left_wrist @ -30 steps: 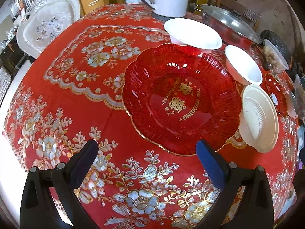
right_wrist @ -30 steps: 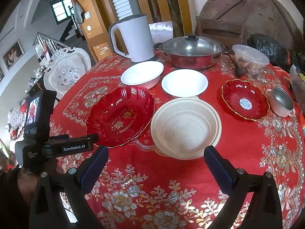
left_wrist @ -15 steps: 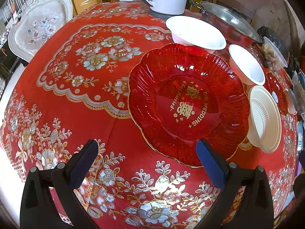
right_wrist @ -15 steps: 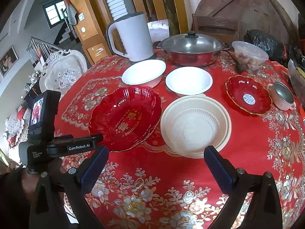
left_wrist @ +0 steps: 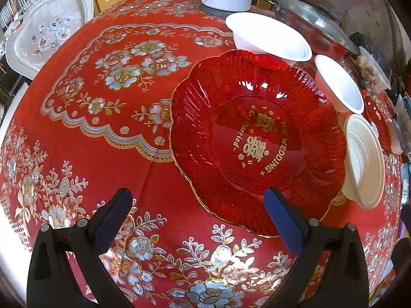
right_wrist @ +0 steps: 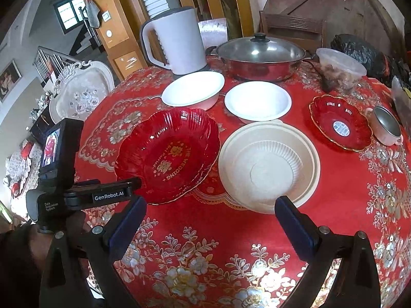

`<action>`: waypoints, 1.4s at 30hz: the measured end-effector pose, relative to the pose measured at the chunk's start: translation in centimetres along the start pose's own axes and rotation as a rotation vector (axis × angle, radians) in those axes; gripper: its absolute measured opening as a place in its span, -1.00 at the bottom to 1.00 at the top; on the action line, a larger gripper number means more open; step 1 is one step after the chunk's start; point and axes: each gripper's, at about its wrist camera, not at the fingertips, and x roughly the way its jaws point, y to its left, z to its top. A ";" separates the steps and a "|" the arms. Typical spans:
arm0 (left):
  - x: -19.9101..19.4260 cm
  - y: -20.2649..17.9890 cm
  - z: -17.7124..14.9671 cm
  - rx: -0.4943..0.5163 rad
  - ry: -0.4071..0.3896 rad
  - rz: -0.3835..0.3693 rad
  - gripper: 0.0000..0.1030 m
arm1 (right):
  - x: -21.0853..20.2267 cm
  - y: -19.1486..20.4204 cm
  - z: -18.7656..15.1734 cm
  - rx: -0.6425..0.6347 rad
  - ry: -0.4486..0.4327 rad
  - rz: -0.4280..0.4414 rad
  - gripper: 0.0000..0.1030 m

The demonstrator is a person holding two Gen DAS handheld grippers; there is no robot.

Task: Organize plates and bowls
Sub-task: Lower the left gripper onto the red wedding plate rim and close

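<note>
A large red scalloped plate (left_wrist: pixel 257 138) (right_wrist: pixel 168 154) with gold lettering lies on the red floral tablecloth. My left gripper (left_wrist: pixel 197 205) is open just in front of its near rim, right pad over the rim. Beside it sits a cream ribbed bowl (right_wrist: pixel 269 166) (left_wrist: pixel 364 159). Two white bowls (right_wrist: pixel 194 91) (right_wrist: pixel 258 101) stand behind. A small red plate (right_wrist: pixel 340 123) lies at the right. My right gripper (right_wrist: pixel 210 218) hangs open short of the cream bowl, holding nothing.
A white kettle (right_wrist: pixel 177 43), a lidded steel pot (right_wrist: pixel 259 56), a clear plastic container (right_wrist: pixel 339 69) and a metal cup (right_wrist: pixel 386 125) crowd the table's back and right. A white ornate chair (right_wrist: pixel 82 95) stands at the left. The left hand-held device (right_wrist: pixel 64 179) is in the right wrist view.
My left gripper has moved forward and closer to the large red plate, whose rim now reaches its right pad. The right gripper has edged nearer the cream bowl. Both stay open.
</note>
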 end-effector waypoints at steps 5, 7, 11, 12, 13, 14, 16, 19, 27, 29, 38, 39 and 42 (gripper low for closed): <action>0.3 0.7 0.0 -0.011 -0.016 -0.020 1.00 | 0.8 0.1 2.2 -0.052 -0.065 0.105 0.96; 0.2 1.1 0.0 -0.019 -0.024 -0.038 1.00 | 1.3 0.4 3.4 -0.097 -0.098 0.187 0.96; -0.1 2.0 -0.1 -0.048 -0.054 -0.098 1.00 | 3.3 0.6 5.8 -0.161 -0.115 0.257 0.96; -0.2 2.0 -0.1 -0.051 -0.060 -0.108 1.00 | 4.2 0.3 6.5 -0.156 -0.108 0.262 0.95; -0.3 2.1 -0.2 -0.052 -0.070 -0.121 1.00 | 4.8 0.1 7.0 -0.145 -0.101 0.264 0.95; -0.4 2.2 -0.2 -0.051 -0.075 -0.129 1.00 | 5.5 -0.3 7.6 -0.127 -0.094 0.278 0.95; -0.2 2.1 -0.1 -0.042 -0.068 -0.129 1.00 | 6.5 -0.6 8.3 -0.116 -0.077 0.277 0.94; 0.4 2.2 0.2 -0.043 -0.054 -0.128 0.84 | 8.3 -0.6 9.1 -0.127 -0.028 0.271 0.62; 2.2 2.3 0.9 -0.056 0.001 -0.111 0.51 | 12.4 -1.1 9.3 -0.138 0.082 0.122 0.18; 2.6 2.4 1.1 -0.061 0.008 -0.096 0.51 | 13.3 -1.3 9.2 -0.134 0.113 0.121 -0.02; 3.5 2.2 1.5 -0.043 0.014 -0.064 -0.04 | 16.1 -2.5 8.4 -0.082 0.220 0.112 -0.82; 3.4 2.3 1.5 -0.049 0.010 -0.087 -0.20 | 16.0 -2.7 8.4 -0.074 0.220 0.120 -0.82; 3.1 2.1 1.7 -0.050 -0.001 -0.106 -0.66 | 16.0 -2.7 8.4 -0.068 0.222 0.123 -0.86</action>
